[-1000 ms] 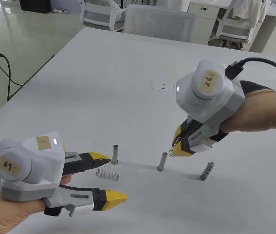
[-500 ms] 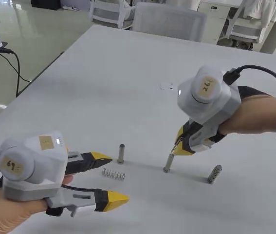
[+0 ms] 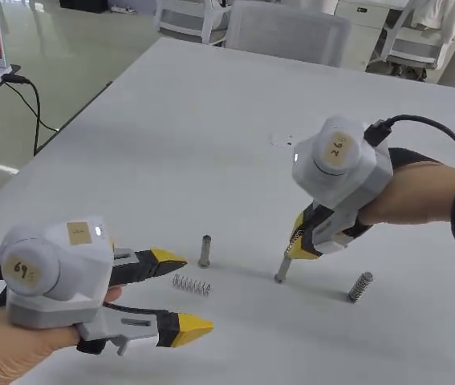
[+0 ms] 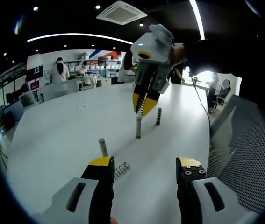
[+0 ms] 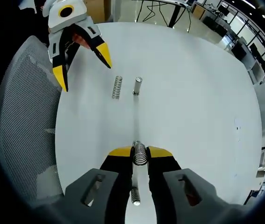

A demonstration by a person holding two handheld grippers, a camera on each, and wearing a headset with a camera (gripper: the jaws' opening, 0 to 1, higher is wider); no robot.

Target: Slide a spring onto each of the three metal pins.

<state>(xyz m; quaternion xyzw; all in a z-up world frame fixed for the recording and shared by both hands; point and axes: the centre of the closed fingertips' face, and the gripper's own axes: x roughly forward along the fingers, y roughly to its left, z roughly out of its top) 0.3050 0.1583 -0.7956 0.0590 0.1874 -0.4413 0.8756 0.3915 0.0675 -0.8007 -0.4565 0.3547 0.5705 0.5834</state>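
White tabletop [image 3: 171, 120] carries all the work, with office chairs beyond its far edge. Nearest the person, the left gripper [image 3: 192, 292] hovers with its jaws spread wide and nothing between them. Just ahead of its tips a loose spring [image 3: 192, 284] lies flat on its side, and right behind that stands a bare pin [image 3: 205, 251]. Further out, the right gripper [image 3: 298, 245] is clamped on a second spring [image 4: 140, 108], held roughly upright. In the left gripper view, this spring's lower end sits at the top of the middle pin [image 4: 138, 129], and whether coil and pin touch I cannot tell. The two long axes look close to in line, so the coming move is probably a straight push down along the pin. Farthest along the row, the third pin [image 3: 361, 286] already wears its spring.
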